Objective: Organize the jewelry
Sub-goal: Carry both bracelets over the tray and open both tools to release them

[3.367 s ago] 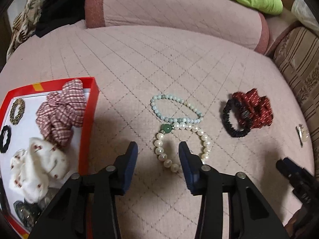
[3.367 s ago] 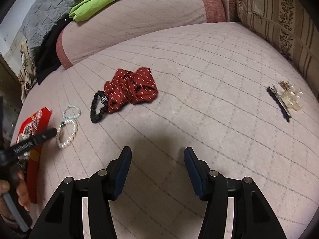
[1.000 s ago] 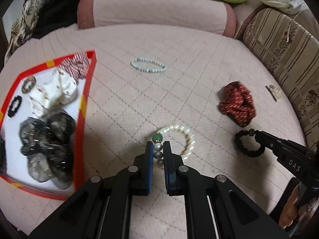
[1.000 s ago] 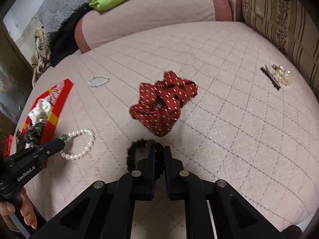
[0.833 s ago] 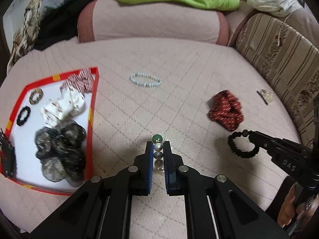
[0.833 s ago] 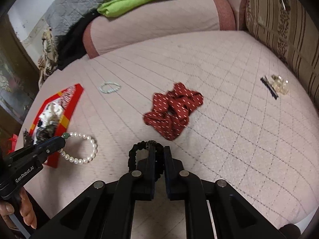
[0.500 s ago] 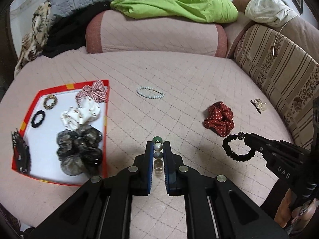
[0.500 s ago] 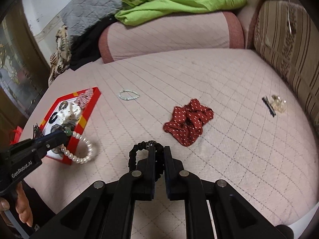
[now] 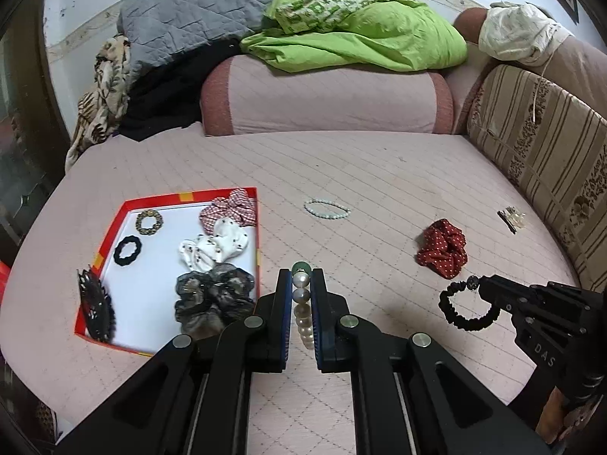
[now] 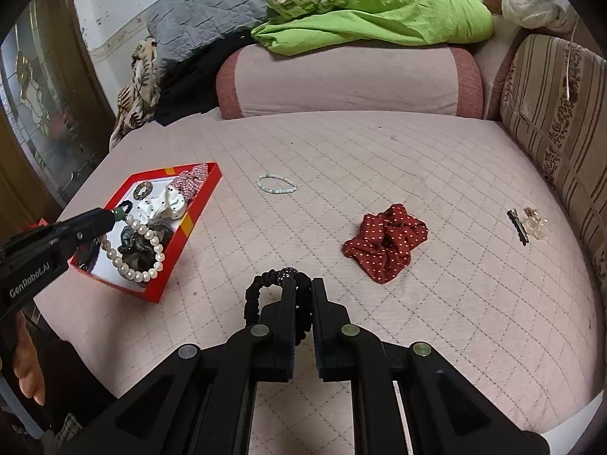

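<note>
My left gripper (image 9: 301, 284) is shut on a white pearl bracelet (image 9: 302, 311) with a green bead, held above the pink quilted bed; it also shows in the right wrist view (image 10: 132, 250), hanging over the red tray (image 10: 197, 204). My right gripper (image 10: 301, 284) is shut on a black beaded hair tie (image 10: 261, 288), also seen in the left wrist view (image 9: 464, 305). The red tray (image 9: 114, 227) holds several scrunchies and hair ties. A pale green bead bracelet (image 9: 326, 208) and a red dotted scrunchie (image 9: 442, 248) lie on the bed.
A hair clip with a clear ornament (image 10: 525, 223) lies near the bed's right side. A pink bolster (image 9: 326, 94) with green and grey bedding stands at the back. A striped cushion (image 9: 550, 144) lines the right edge.
Both grippers closed on their items, the left on the pearl bracelet and the right on the black hair tie, and lifted them high above the bed. The left now hangs near the tray.
</note>
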Demonstrator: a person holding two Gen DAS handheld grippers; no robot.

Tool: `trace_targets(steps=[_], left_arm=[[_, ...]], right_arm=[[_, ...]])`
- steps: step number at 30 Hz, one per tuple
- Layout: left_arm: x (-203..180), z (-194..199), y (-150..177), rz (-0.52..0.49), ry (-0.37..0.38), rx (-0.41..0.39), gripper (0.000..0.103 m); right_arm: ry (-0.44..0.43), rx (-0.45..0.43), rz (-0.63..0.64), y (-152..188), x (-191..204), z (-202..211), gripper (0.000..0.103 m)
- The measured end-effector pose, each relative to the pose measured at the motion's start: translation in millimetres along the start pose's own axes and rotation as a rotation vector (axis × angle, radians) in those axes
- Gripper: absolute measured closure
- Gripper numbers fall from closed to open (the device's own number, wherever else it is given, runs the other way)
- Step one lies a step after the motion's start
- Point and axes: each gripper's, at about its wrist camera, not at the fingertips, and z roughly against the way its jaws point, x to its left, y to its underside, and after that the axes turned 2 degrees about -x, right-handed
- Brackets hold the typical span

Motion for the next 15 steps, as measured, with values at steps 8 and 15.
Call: trace_targets(steps=[8, 15], left_arm=[[10.7, 8.3, -1.7, 0.009, -0.041, -0.013, 0.094], [24.2, 10.2, -1.9, 0.031, -0.058, -0.014, 0.094]], right_arm=[[0.001, 0.002, 0.038, -3.6, 16.1, 2.9, 0.094], [-0.001, 0.006, 0.091, -15.3, 46.9, 2.0, 0.094]])
